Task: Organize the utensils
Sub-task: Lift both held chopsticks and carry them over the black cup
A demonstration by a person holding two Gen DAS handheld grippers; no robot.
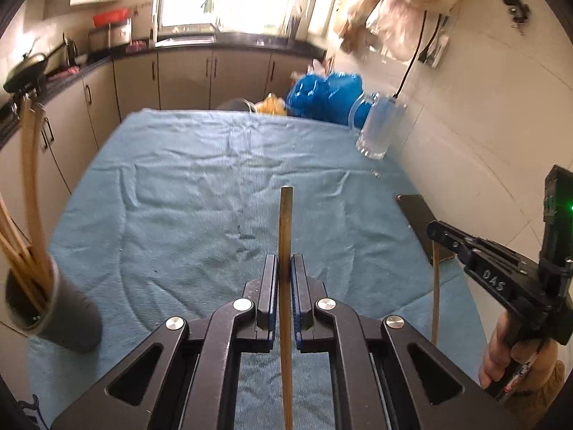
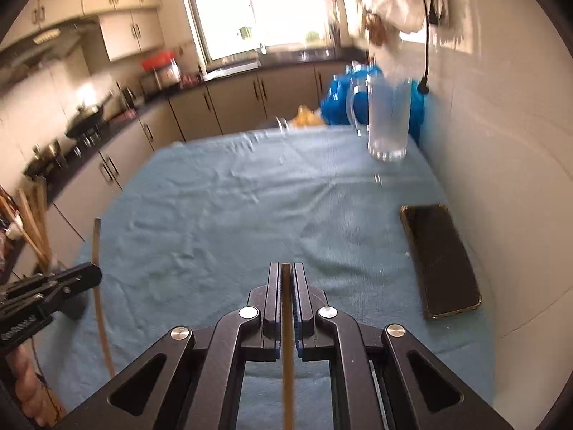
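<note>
Left wrist view, my left gripper (image 1: 284, 261) clamped one wooden chopstick (image 1: 285, 222), right gripper (image 2: 285, 272) pinched another chopstick (image 2: 286, 322), dark holder (image 1: 61, 315) with chopsticks on the blue cloth (image 1: 200, 186).

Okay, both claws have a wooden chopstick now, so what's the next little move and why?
Probably swing the left claw toward the dark cylindrical holder at the table's left edge. Its thin wooden chopstick is clamped and lifted clear of the blue towel, and that holder already has similar sticks standing in it. The right claw with its own chopstick sits farther away, so it can follow.
</note>
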